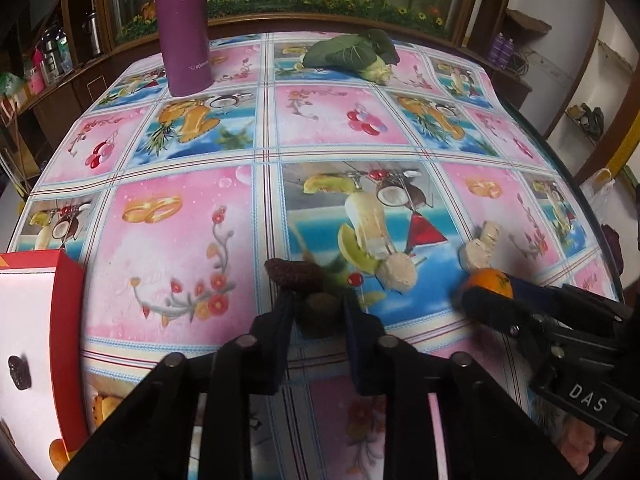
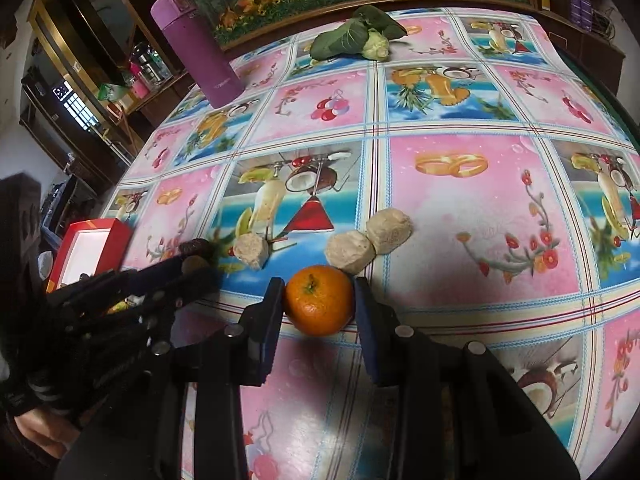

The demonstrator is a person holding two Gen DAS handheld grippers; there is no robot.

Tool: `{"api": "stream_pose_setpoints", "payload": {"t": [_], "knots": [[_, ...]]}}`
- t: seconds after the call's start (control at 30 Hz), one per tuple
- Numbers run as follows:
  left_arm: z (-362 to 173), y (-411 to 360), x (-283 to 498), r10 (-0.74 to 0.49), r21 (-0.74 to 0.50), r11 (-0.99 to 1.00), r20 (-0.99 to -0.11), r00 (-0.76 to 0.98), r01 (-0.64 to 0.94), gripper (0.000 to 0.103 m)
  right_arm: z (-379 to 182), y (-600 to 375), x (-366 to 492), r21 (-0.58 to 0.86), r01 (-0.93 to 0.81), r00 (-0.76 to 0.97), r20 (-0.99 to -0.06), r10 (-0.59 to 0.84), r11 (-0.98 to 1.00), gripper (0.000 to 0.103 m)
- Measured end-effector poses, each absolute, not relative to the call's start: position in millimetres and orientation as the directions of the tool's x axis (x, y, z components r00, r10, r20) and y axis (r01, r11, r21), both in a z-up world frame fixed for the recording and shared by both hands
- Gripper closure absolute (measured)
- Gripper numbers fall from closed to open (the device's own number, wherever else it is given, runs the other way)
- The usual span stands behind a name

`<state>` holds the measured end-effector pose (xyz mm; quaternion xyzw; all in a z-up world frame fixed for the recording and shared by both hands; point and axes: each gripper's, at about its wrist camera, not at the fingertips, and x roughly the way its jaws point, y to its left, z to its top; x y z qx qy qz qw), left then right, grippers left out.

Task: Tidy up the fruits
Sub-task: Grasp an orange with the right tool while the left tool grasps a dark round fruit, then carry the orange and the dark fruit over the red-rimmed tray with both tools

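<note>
A worktop [image 1: 320, 128] covered in a glossy pink and blue patterned cloth fills both views. At its left edge stands an open red box [image 1: 68, 300] with one dark dried fruit already inside. The right gripper [image 2: 319, 300] angles steeply down with its jaws clenched on a mandarin [image 2: 319, 299], one pad on each side of its widest part, near the front of the worktop. The mandarin looks light, firm-skinned yet bruisable, so a gentle hold across the middle suits it. The left gripper [image 1: 318, 308] also points steeply down, its jaws gripping a small brownish round fruit [image 1: 320, 306], likely light and hard. Touching its far side lies a wrinkled dark date [image 1: 290, 274], probably soft and sticky, best taken across its short width
</note>
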<state>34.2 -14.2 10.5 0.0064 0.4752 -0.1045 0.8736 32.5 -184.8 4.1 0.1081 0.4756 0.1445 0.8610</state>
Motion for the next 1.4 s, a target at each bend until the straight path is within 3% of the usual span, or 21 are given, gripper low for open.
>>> {"api": "stream_pose_setpoints", "payload": {"t": [0.37, 0.77, 1.23, 1.4], "knots": [[30.1, 5.3, 9.4, -0.173, -0.091, 0.982, -0.791, 0.587, 0.166, 0.081, 5.8, -176.1, 29.1, 0.300, -0.174, 0.523, -0.779, 0.346, 0.938, 0.066], [71.1, 86.7, -28.4, -0.096, -0.078, 0.995, -0.726, 0.681, 0.057, 0.082, 22.3, -124.1, 7.4, 0.229, -0.301, 0.595, -0.714, 0.371, 0.925, 0.066], [74.5, 240.9, -68.1, 0.067, -0.087, 0.979, -0.718, 0.693, -0.185, 0.082, 61.5, 38.1, -8.2, 0.210, -0.535, 0.530, -0.671, 0.519, 0.819, 0.066], [64.6, 263.6, -71.2, 0.082, -0.089, 0.972, -0.735, 0.673, -0.216, 0.082, 57.1, 84.7, -9.2, 0.203, -0.577, 0.490, -0.689, 0.534, 0.791, 0.066]]}}
